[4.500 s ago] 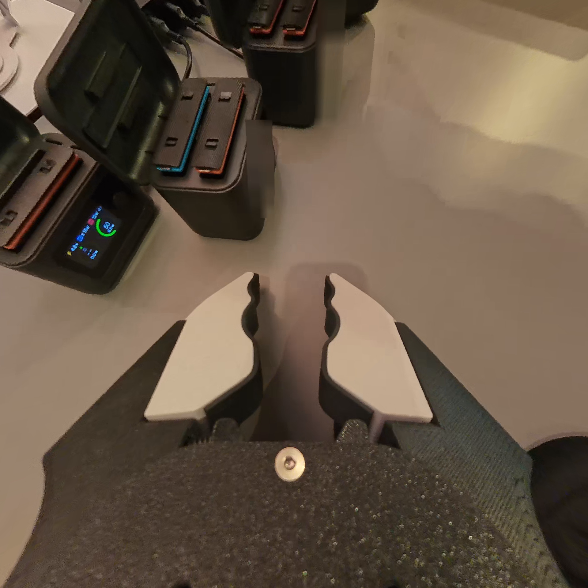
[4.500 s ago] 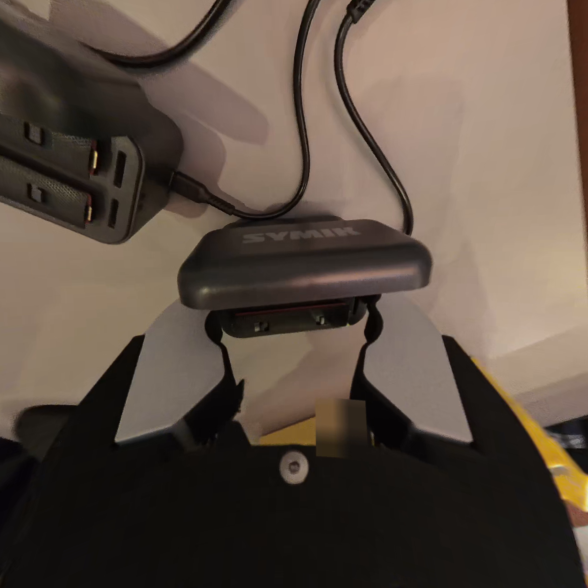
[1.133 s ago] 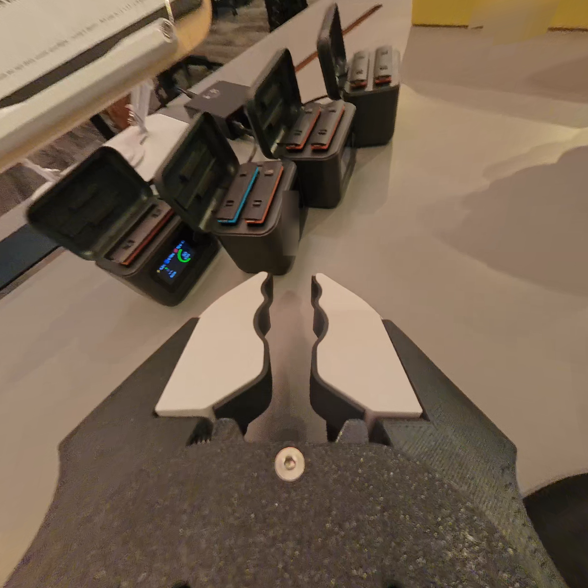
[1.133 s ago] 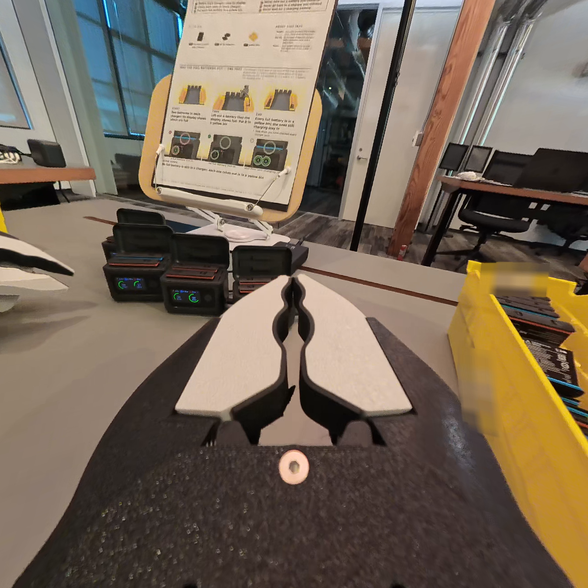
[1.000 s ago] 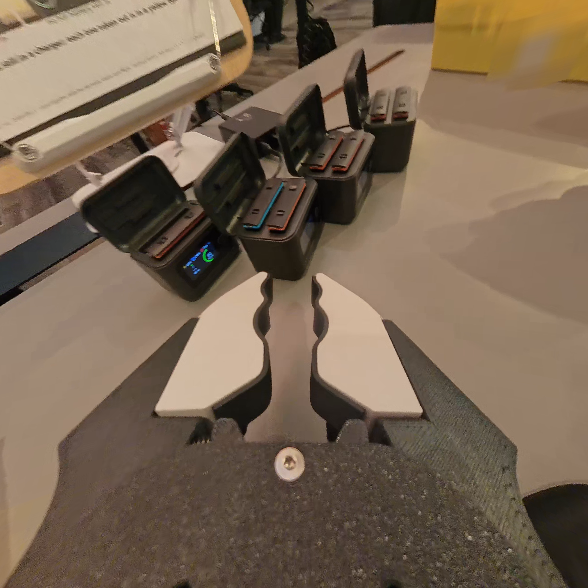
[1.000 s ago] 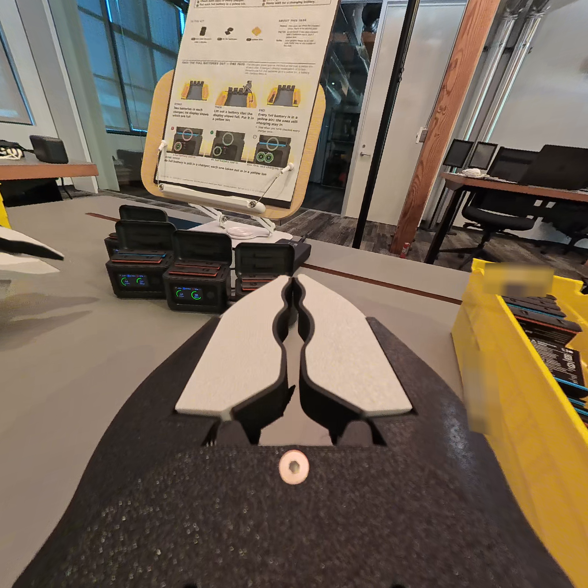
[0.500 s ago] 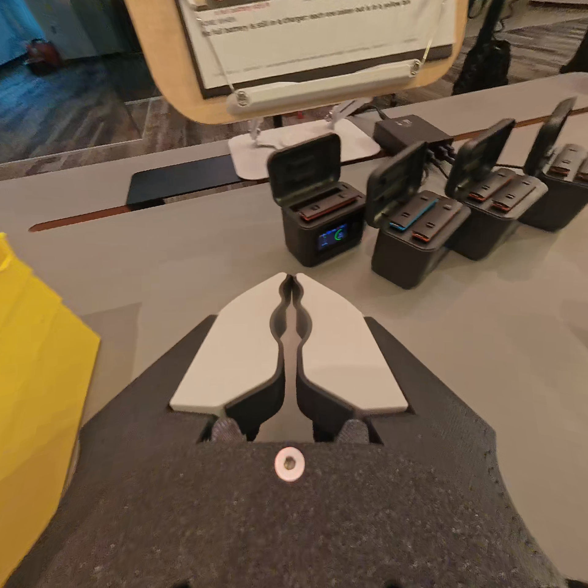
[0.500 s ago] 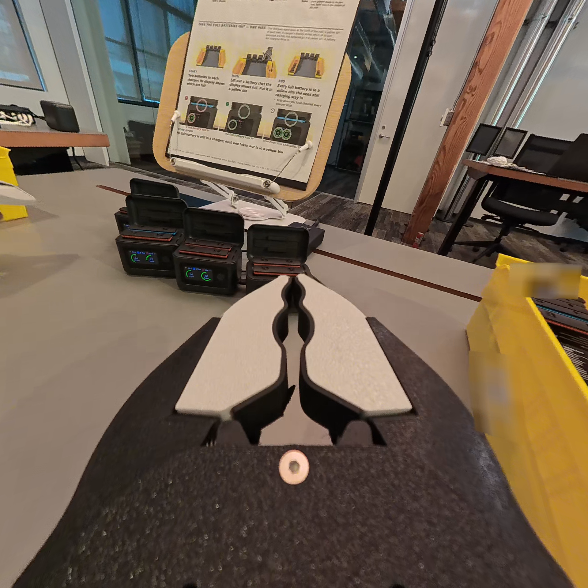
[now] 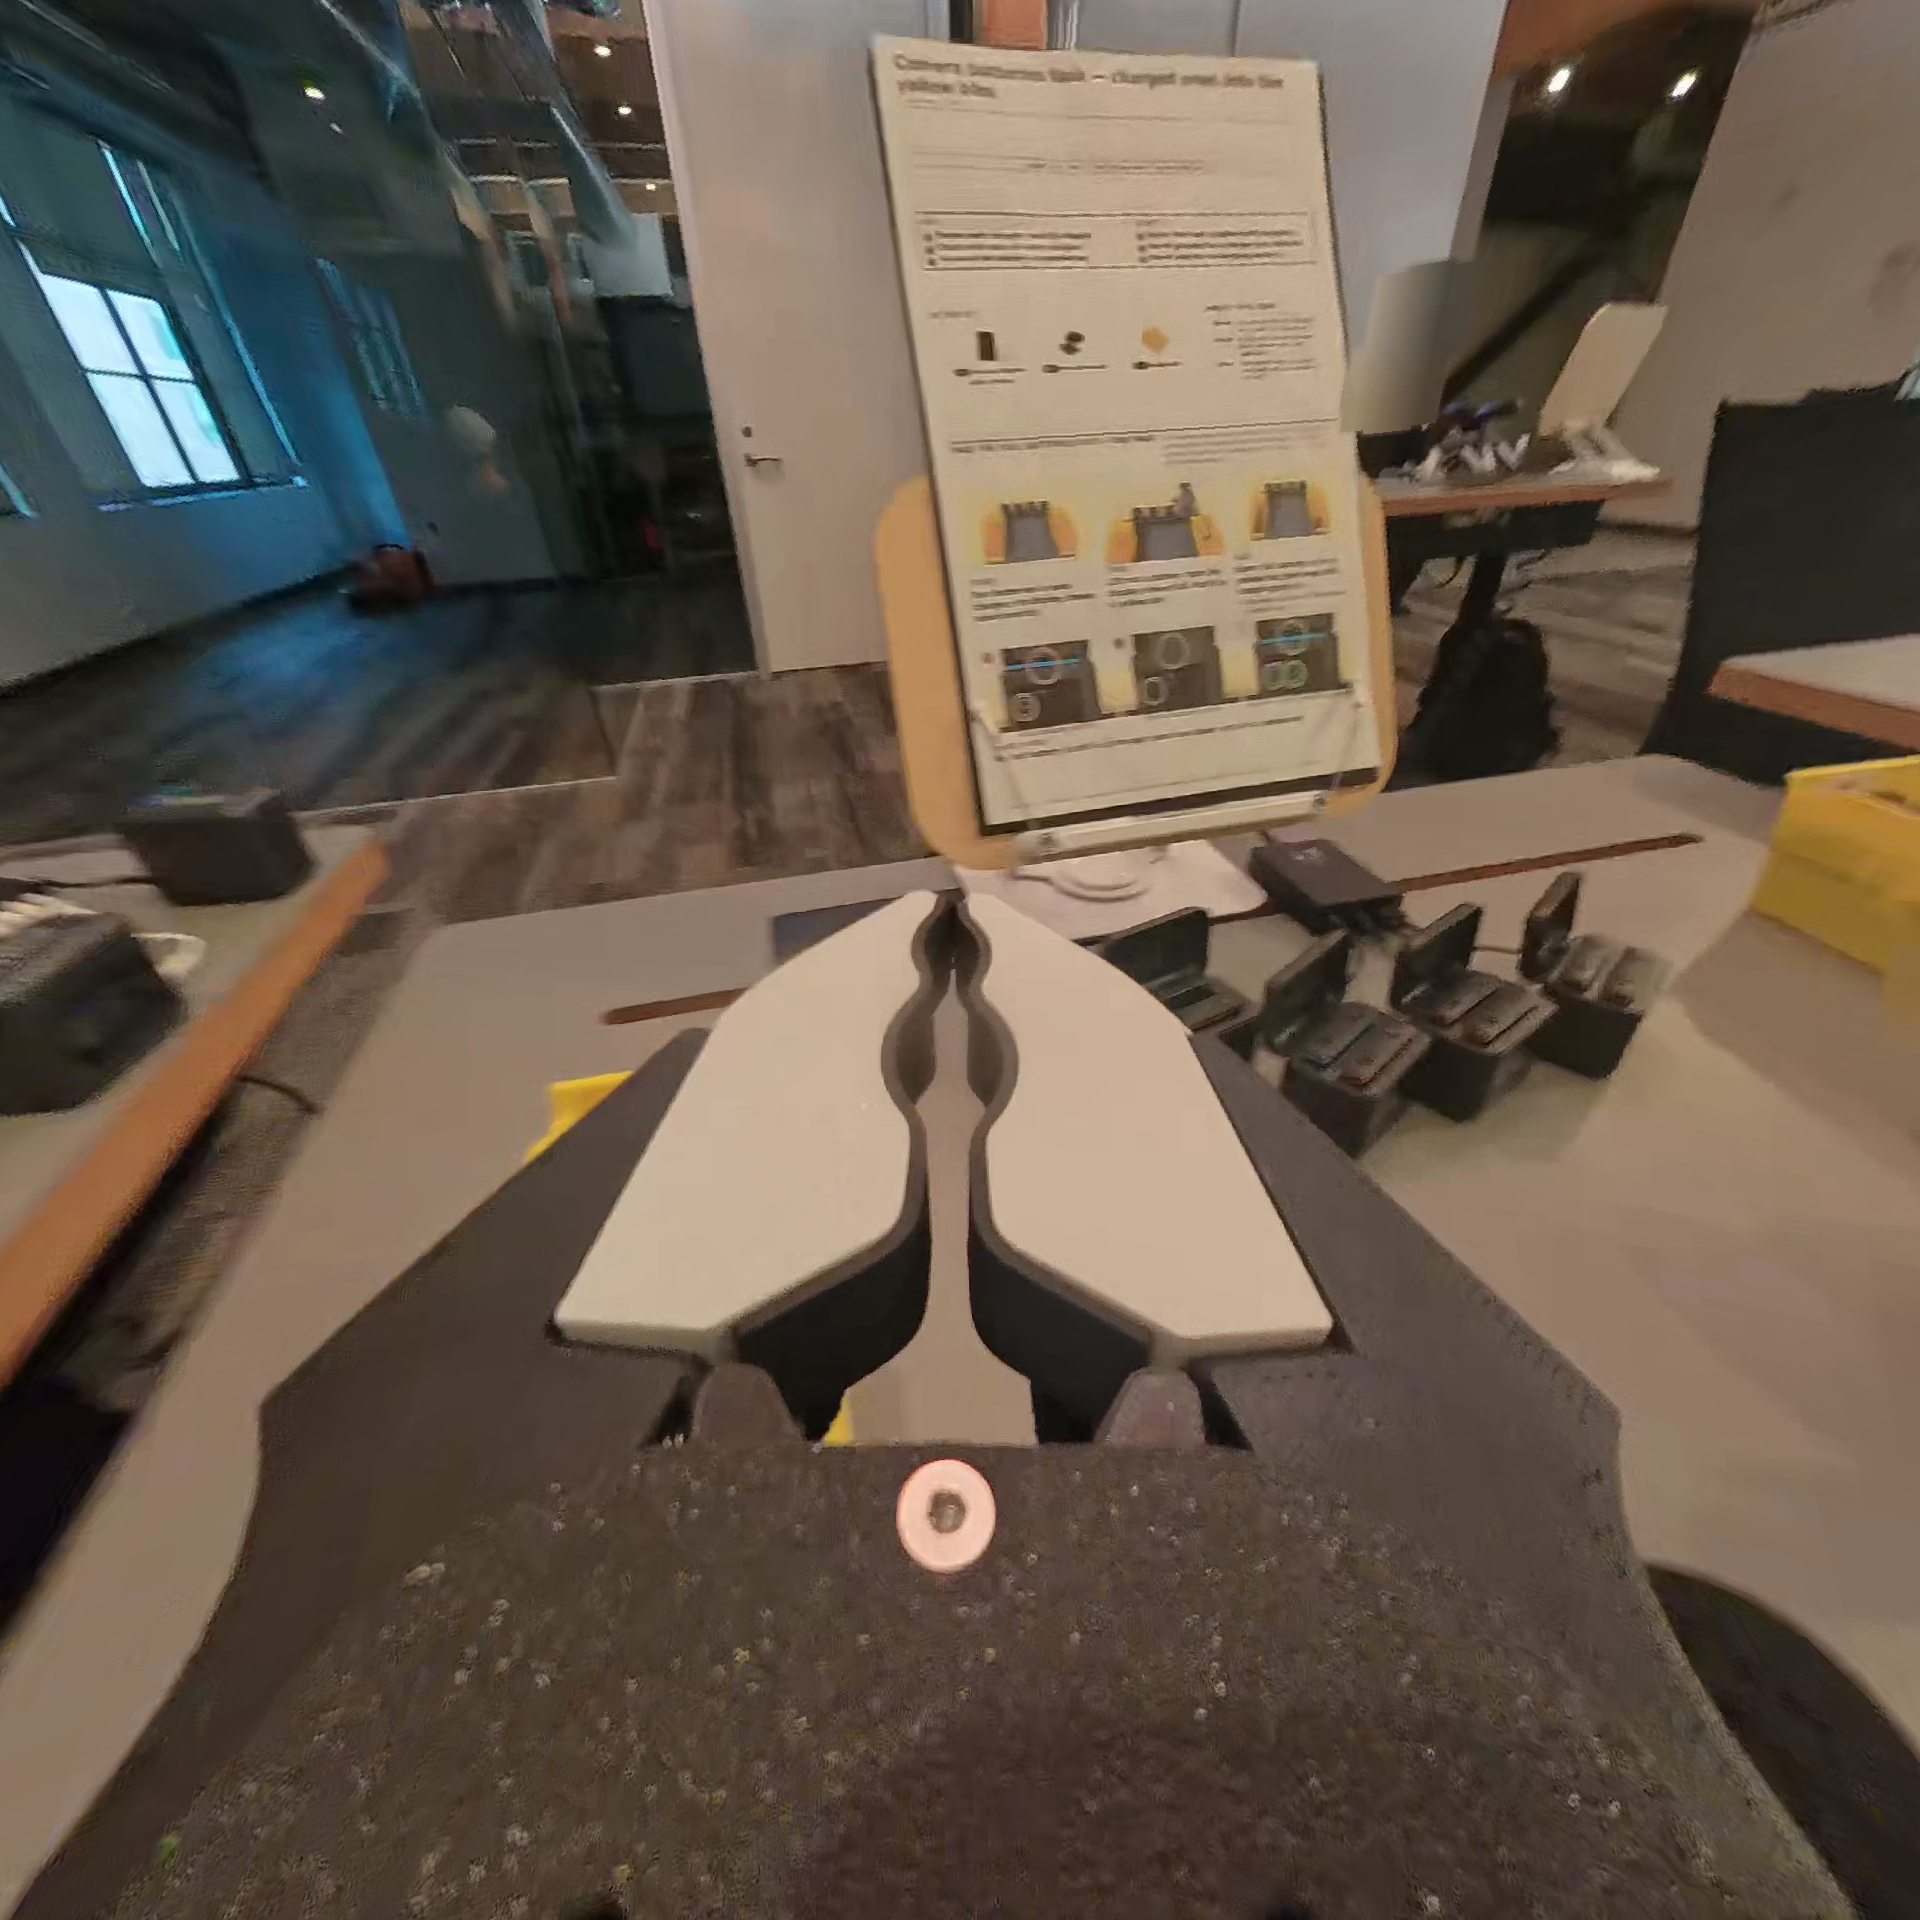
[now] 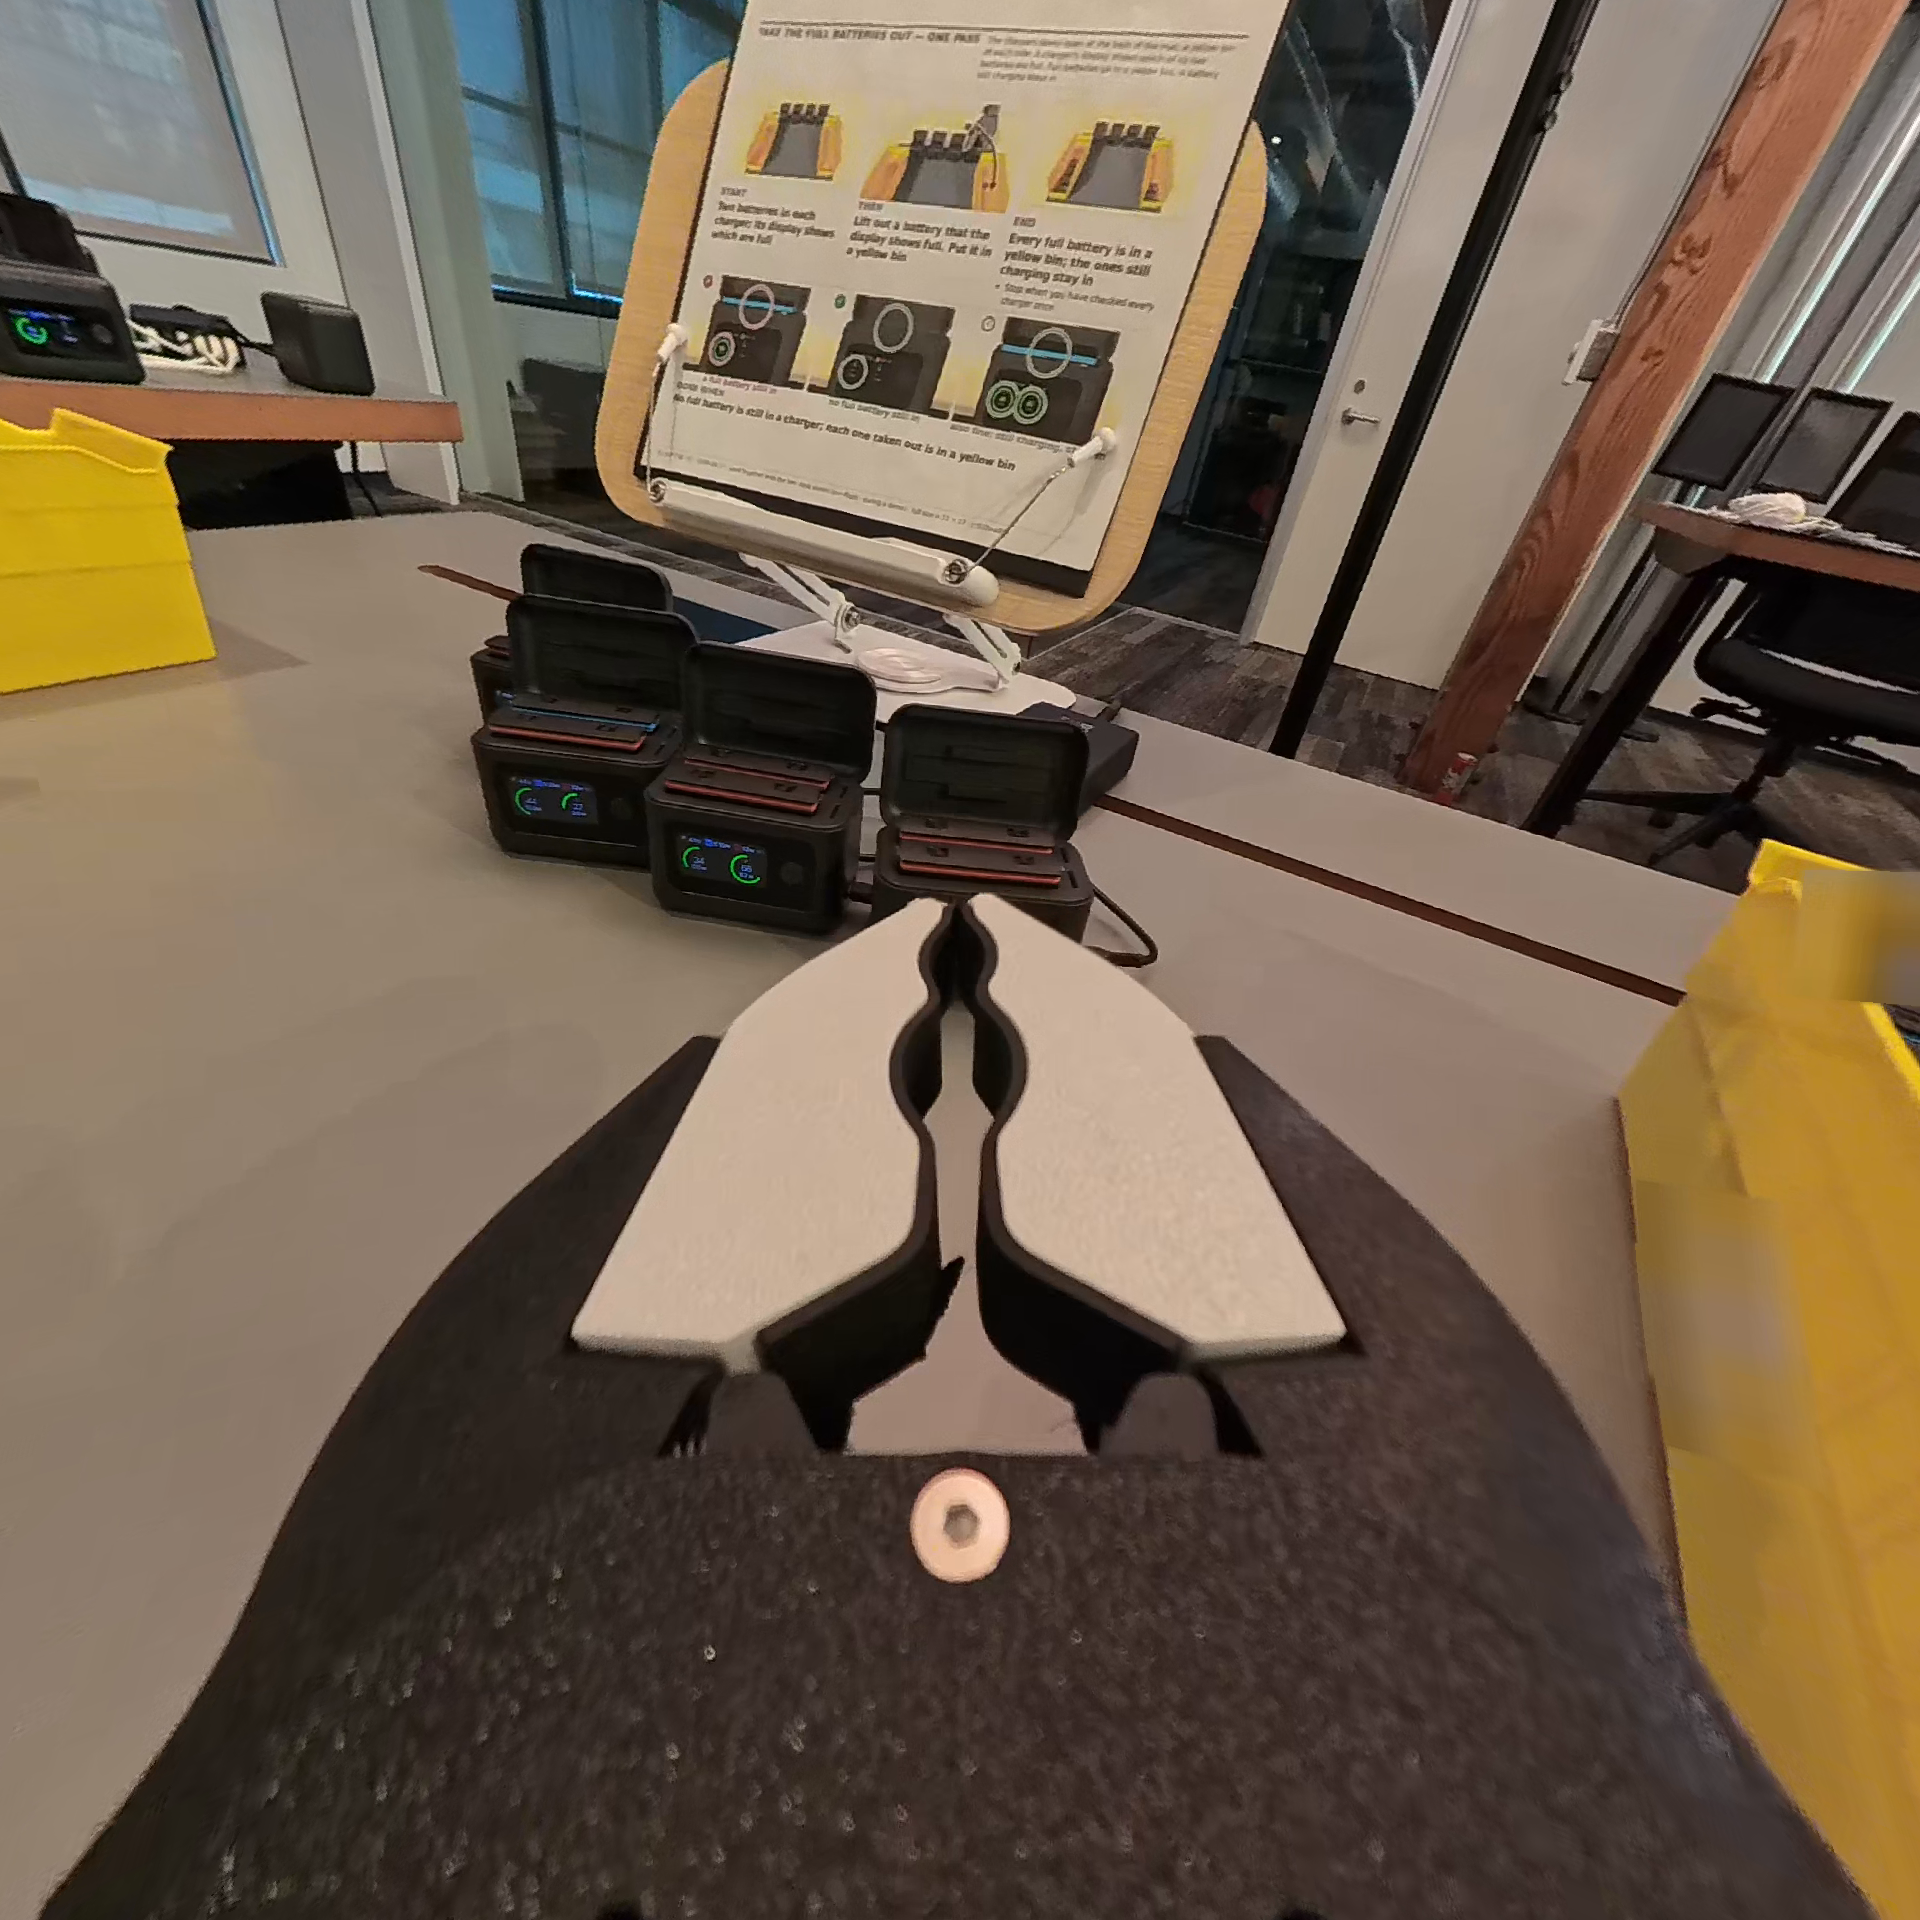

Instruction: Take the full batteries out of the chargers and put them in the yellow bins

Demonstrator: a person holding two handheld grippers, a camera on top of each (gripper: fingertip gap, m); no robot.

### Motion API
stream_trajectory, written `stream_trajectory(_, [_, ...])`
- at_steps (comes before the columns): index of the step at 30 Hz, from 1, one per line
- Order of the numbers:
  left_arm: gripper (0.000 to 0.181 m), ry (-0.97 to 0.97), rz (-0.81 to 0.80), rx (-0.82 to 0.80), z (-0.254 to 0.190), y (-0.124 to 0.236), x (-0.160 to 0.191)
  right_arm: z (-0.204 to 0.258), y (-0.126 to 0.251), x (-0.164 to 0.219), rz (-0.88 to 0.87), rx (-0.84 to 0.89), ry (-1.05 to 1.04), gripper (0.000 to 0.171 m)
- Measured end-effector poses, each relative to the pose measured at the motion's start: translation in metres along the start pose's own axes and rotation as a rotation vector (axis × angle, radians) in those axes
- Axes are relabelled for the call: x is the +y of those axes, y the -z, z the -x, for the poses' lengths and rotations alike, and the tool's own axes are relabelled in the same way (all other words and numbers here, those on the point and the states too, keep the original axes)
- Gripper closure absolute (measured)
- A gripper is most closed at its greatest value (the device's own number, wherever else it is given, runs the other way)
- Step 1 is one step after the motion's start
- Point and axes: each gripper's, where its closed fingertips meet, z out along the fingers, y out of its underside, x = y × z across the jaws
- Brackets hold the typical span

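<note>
Several black chargers stand with lids open in a row on the grey table. In the right wrist view they are ahead: one (image 10: 571,774) and one (image 10: 758,847) with lit displays, and one (image 10: 982,831) just beyond my fingertips. Red-edged batteries (image 10: 764,795) sit in their slots. My right gripper (image 10: 954,914) is shut and empty, above the table. A yellow bin (image 10: 1787,1195) is close on its right. My left gripper (image 9: 954,914) is shut and empty, held high. The chargers (image 9: 1340,1060) lie to its right, and a yellow bin corner (image 9: 582,1101) shows under it.
An instruction board on a white stand (image 10: 935,281) rises behind the chargers, with a black power adapter (image 9: 1320,883) beside it. A second yellow bin (image 10: 83,561) stands at the far left of the table. Desks and chairs stand beyond the table edge. There is about 50 cm between the tips of the two grippers.
My left gripper has closed fully and swung up and left, away from the chargers. My right gripper stays shut and has drifted nearer the chargers; earlier it was at a charger lid.
</note>
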Motion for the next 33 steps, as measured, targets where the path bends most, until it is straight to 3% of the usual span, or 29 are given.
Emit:
stream_trajectory(4, [0.181,-0.199,0.144,0.051,0.04,0.034,-0.005,0.005,-0.001,0.001,0.009,-0.031,-0.003,0.171])
stream_trajectory(10, [0.172,-0.732,0.678,0.304,0.063,0.066,0.094,0.016,-0.004,0.008,0.045,-0.073,0.021,0.171])
stream_trajectory(14, [0.164,-0.858,0.912,0.467,0.061,0.08,0.146,0.02,-0.006,0.013,0.066,-0.092,0.026,0.171])
stream_trajectory(23, [0.159,-1.106,1.155,0.547,0.069,0.075,0.205,0.025,-0.008,0.02,0.101,-0.122,0.04,0.171])
stream_trajectory(33, [0.16,-1.204,1.268,0.535,0.082,0.065,0.227,0.03,-0.009,0.024,0.119,-0.142,0.055,0.171])
